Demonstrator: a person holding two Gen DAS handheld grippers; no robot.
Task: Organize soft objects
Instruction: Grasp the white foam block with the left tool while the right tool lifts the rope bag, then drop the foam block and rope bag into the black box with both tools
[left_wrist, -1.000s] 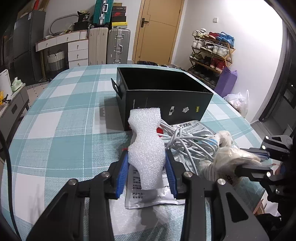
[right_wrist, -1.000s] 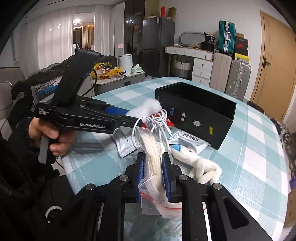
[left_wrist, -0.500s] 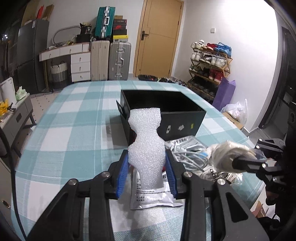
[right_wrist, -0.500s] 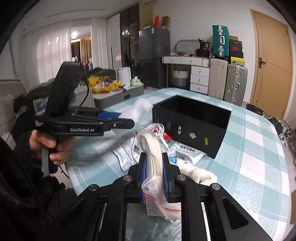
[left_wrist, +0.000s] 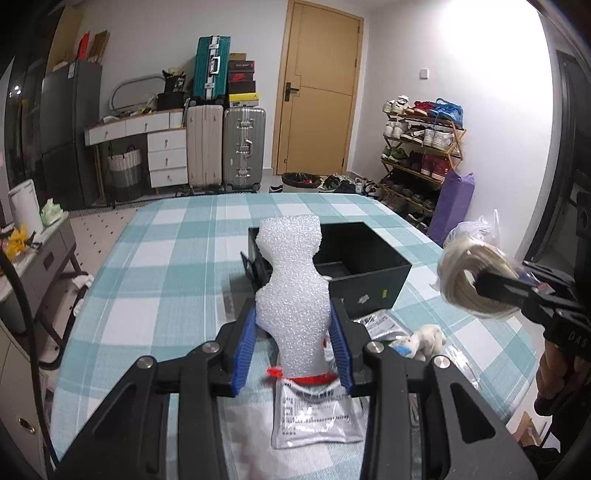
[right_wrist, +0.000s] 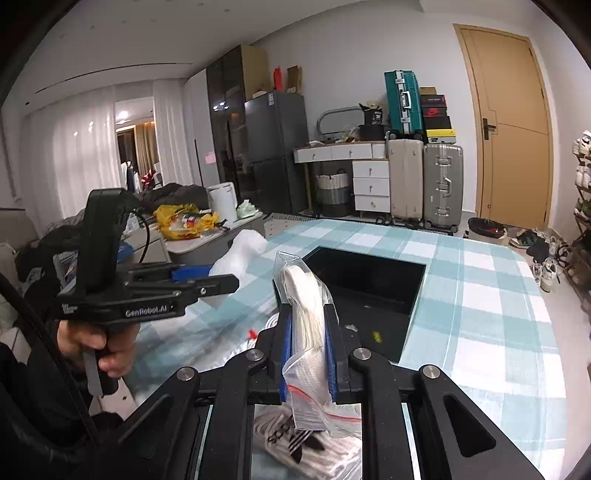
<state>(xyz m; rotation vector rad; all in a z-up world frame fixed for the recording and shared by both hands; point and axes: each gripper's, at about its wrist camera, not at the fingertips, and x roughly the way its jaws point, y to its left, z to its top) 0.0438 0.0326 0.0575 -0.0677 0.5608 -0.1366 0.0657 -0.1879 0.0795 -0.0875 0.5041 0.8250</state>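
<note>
White foam piece (left_wrist: 293, 291) sits pinched upright in my left gripper (left_wrist: 294, 345), above the checked table (left_wrist: 159, 295); my right gripper (right_wrist: 309, 349) is clamped on a bagged cord bundle (right_wrist: 306, 321), short of the open black box (right_wrist: 369, 288).

Black left claw (left_wrist: 293, 347) with blue pads, silver screws, white GenRobot.AI lettering, bare hand (right_wrist: 98, 341)
</note>
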